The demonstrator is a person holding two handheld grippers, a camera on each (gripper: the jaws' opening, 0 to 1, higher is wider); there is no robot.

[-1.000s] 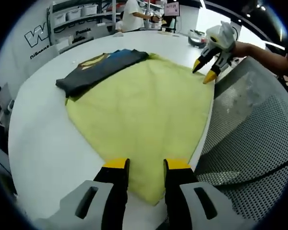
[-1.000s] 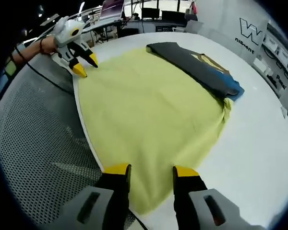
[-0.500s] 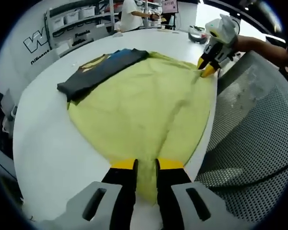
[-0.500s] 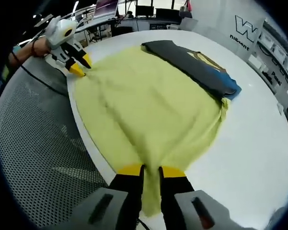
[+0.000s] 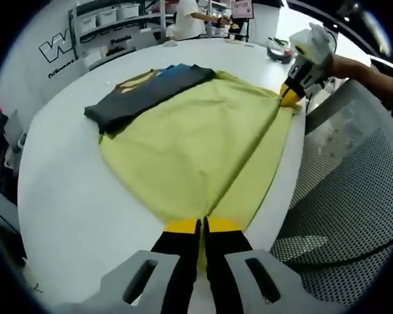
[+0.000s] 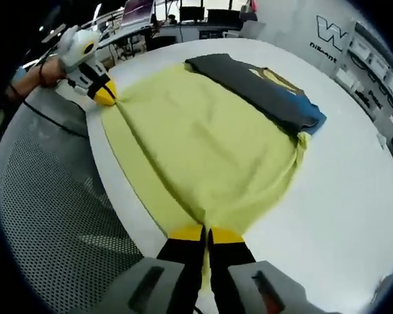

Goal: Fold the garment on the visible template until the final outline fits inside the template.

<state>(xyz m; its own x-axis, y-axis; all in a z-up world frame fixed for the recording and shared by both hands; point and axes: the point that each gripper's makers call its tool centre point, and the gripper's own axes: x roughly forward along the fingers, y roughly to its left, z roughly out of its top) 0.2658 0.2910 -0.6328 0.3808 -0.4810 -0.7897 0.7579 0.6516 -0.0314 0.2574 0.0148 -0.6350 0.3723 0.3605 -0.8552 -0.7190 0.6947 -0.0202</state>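
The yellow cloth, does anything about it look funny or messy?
A little. The yellow cloth reaches past the white table's edge, its near edge stretched between the left tool and right tool. A folded dark shirt lies on its far side.

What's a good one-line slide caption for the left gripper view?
Left gripper and right gripper pinch opposite corners of yellow fabric garment on round white table.

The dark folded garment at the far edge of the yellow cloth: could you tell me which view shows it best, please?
The right gripper view: the dark folded garment lies nearer the middle there, its whole length visible. The left gripper view shows it too, a little more squashed.
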